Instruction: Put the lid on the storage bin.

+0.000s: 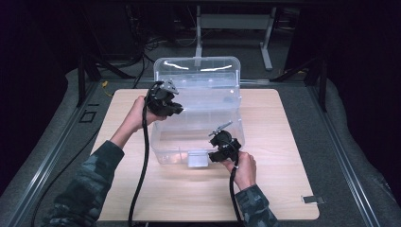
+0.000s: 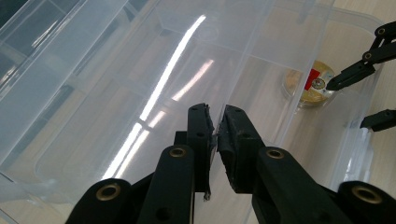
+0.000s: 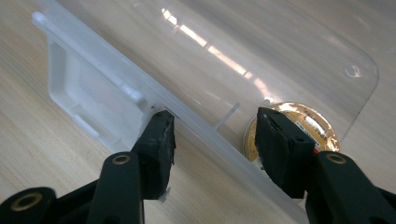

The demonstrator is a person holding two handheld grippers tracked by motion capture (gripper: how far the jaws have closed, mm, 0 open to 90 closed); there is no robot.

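Note:
A clear plastic box [image 1: 203, 101] stands on the wooden table with its lid [image 1: 196, 70] raised at the back. A round gold tin [image 2: 303, 93] [image 3: 322, 126] lies inside, by the front right corner. My left gripper [image 1: 176, 109] [image 2: 215, 112] is shut on the box's left wall rim. My right gripper [image 1: 218, 152] [image 3: 215, 116] is open and straddles the front wall. One of its jaws is outside, beside the white latch [image 3: 88, 93], and the other is inside, over the tin. The left gripper view shows the right gripper [image 2: 350, 103] with its inner jaw tip at the tin.
The light wooden tabletop [image 1: 283, 156] lies on a grey padded surface. A small metal clip [image 1: 313, 199] sits near the front right corner. Black cables trail from both grippers toward the near edge. Dark frames and table legs stand behind the box.

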